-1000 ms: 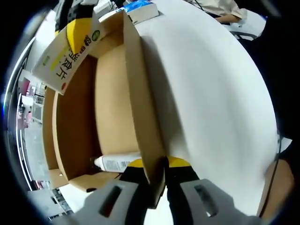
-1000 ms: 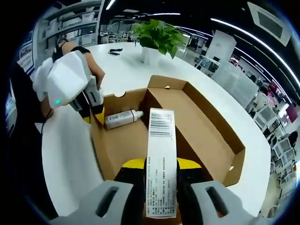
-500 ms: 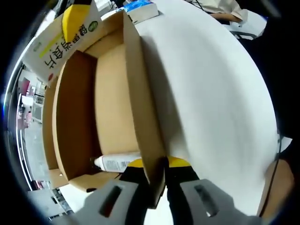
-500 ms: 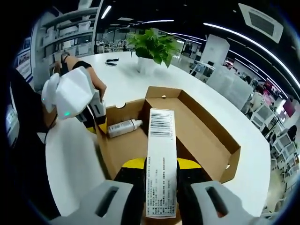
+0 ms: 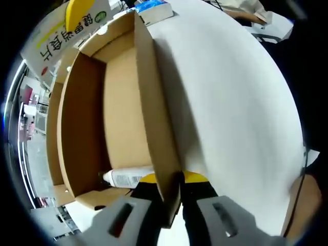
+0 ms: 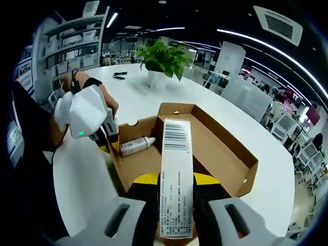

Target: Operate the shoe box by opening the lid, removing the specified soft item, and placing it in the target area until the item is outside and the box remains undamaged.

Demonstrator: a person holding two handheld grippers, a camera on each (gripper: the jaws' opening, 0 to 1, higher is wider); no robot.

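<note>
The open brown shoe box (image 5: 123,102) lies on the white table, and my left gripper (image 5: 173,197) is shut on its side wall (image 5: 156,128). A small white bottle (image 5: 125,178) lies inside at the near end. My right gripper (image 6: 176,205) is shut on a long white carton with a barcode (image 6: 176,179), held well above the box (image 6: 205,154). In the right gripper view the left gripper (image 6: 105,136) pinches the box's left wall beside the bottle (image 6: 137,146). The carton (image 5: 64,33) and the right gripper's yellow tip show at the left gripper view's top left.
A potted green plant (image 6: 160,59) stands on the white table (image 6: 138,97) beyond the box. A blue and white book (image 5: 154,10) lies past the box's far end. Shelves stand at the left. A person's hand (image 6: 84,84) holds the left gripper.
My right gripper has lifted the carton higher, up and away from the box. The left gripper keeps its hold on the box wall and has not moved.
</note>
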